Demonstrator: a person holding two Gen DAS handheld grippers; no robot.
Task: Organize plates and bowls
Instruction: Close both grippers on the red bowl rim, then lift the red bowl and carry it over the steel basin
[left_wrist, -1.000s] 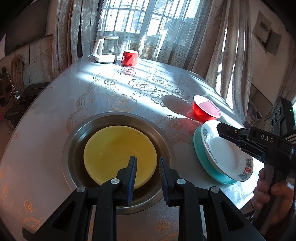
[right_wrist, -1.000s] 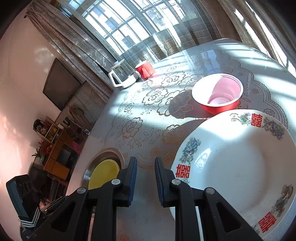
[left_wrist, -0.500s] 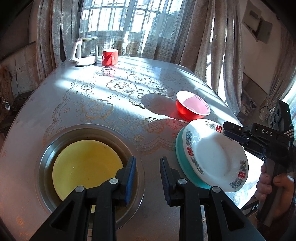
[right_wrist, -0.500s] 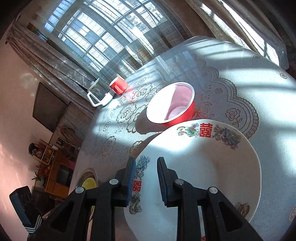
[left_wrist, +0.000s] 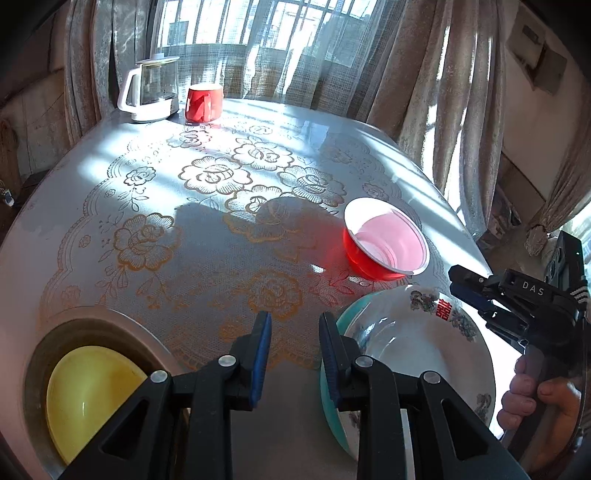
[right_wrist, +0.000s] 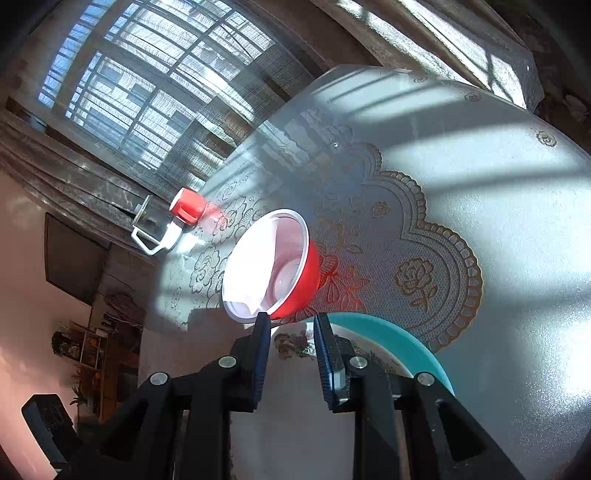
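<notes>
Left tool (left_wrist: 294, 326) hangs narrow and empty over the counter (left_wrist: 207, 229). Right tool (right_wrist: 290, 326), also narrow and empty, hovers above the white plate (right_wrist: 295, 369); red bowl (right_wrist: 273, 266) at its 12 o'clock.

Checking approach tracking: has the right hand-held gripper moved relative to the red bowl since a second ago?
Yes. In the right wrist view the right hand-held gripper has advanced across the white plate toward the red bowl, whose rim now sits just past its fingertips.
</notes>
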